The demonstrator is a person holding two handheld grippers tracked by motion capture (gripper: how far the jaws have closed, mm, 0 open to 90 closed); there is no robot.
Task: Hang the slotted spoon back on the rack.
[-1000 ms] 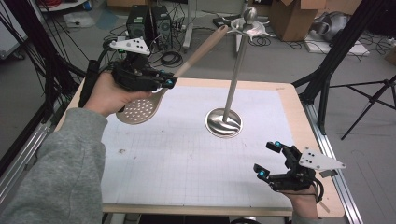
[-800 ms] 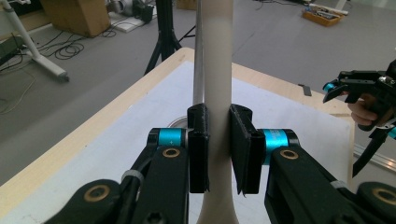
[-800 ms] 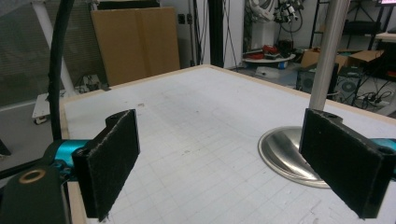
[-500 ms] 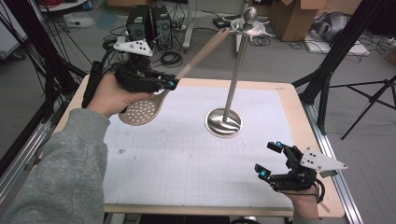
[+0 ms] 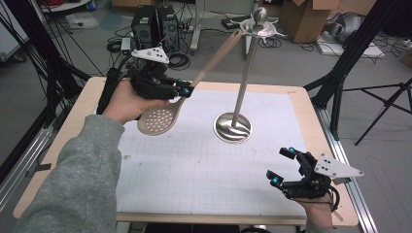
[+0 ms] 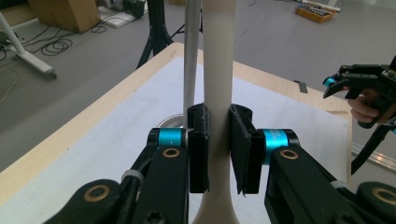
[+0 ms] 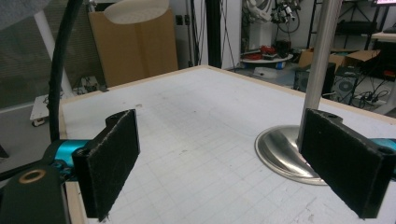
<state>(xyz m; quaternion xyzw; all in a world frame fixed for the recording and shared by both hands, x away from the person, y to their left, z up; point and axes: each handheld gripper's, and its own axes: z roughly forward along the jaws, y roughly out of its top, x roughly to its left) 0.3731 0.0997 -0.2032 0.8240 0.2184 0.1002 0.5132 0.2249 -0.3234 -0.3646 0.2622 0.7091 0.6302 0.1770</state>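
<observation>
Your left tool is clamped on the pale beige, wooden-looking handle of a perforated skimmer spoon, low down near where the handle widens into the bowl. In the left gripper view the two black pads press the handle from both sides, and it runs straight up between them. The spoon is lifted off the counter and tilted: its round, hole-dotted bowl hangs low over the far left part of the white gridded mat, below your hand, while the handle slants up and away toward the top of the stand. The handle's tip lies close to the ring at the top of the stand; whether they touch, you cannot tell from here.

The tall polished metal utensil stand rises from a round, shiny base that sits on the mat toward the far edge, a little right of the middle. Its thin pole is upright and ends in a ball above a spoked ring of hooks. In the left gripper view the pole stands just behind the handle, to its left.

Your right tool hovers near the near right corner of the counter, jaws spread wide with nothing between them. Through its own camera the stand's base lies beyond the open pads, well apart from them.
</observation>
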